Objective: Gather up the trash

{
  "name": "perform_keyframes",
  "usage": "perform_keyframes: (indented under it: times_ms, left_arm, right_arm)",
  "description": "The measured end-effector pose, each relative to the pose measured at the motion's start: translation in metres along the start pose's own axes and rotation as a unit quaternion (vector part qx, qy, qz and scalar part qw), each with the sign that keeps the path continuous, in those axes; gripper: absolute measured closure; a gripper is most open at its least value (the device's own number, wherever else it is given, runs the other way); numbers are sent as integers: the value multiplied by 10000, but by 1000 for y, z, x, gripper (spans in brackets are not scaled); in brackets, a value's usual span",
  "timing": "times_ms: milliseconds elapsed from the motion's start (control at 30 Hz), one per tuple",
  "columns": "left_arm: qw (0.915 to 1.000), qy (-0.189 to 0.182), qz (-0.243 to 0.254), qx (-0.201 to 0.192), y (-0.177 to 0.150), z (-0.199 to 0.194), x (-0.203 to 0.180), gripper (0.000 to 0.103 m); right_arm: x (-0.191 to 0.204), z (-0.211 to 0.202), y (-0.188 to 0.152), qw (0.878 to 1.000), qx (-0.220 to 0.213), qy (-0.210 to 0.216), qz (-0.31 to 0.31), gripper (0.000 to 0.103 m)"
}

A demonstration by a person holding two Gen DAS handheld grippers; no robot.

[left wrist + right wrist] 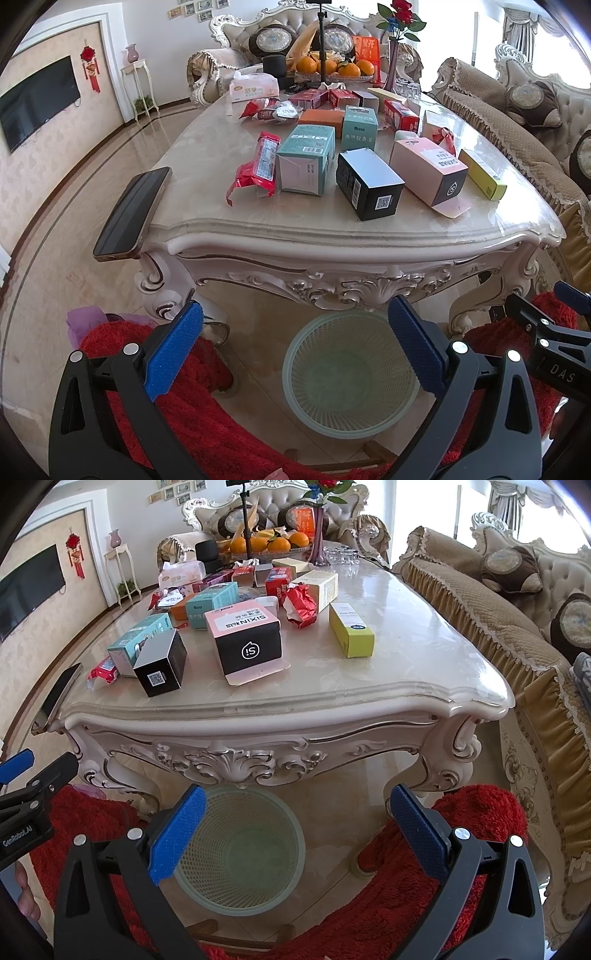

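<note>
Seeing both grippers held low in front of the tabletop [207, 155], over red fleece-clad legs. Left gripper [295, 347]: fingers [173, 350] spread wide, nothing between them. Right gripper [299, 830]: same, wide open and empty. Pale green mesh basket [295, 373] sits on the floor between the legs, just under the table's carved front edge, nothing in it that I can see. Trash is all up top: black box [369, 184] and pink box [428, 166] nearest the front edge, teal box [306, 162] with red wrapper [258, 166] touching its left side, yellow-green box [351, 629] to the right. Phone [133, 214] overhangs the left corner.
</note>
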State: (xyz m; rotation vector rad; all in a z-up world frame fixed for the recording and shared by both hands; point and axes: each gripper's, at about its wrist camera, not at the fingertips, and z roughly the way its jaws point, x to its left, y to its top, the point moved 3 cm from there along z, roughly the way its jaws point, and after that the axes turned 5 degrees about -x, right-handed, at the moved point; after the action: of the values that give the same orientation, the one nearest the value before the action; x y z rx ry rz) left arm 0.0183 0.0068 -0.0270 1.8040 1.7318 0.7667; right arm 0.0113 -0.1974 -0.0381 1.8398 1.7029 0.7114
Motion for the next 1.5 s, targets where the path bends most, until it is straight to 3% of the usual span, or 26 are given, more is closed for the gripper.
perform_keyframes:
  times_ms: [600, 800, 1067, 1233, 1400, 1500]
  left_arm:
    - [10000, -31, 63, 39, 2, 1, -6, 6]
    - [9996, -245, -108, 58, 1, 3, -3, 6]
    - [9992, -261, -289, -73, 0, 14, 12, 6]
    - [9974, -343, -522, -358, 25, 30, 36, 6]
    - [9892, -851, -930, -749, 73, 40, 52, 6]
    - [9869, -1020, -621, -1083, 101, 47, 39, 6]
  right_arm:
    - [-1, 1, 0, 10000, 4, 42, -7, 7]
    - [3, -4, 3, 9997, -197, 75, -102, 7]
    - [-4, -3, 8, 9984, -370, 427, 27, 7]
    - [-27, 2, 36, 9951, -876, 448, 72, 7]
    - [-44, 18, 75, 9906, -1287, 455, 19, 7]
    - [-50, 33, 94, 9893, -1357, 540, 16, 7]
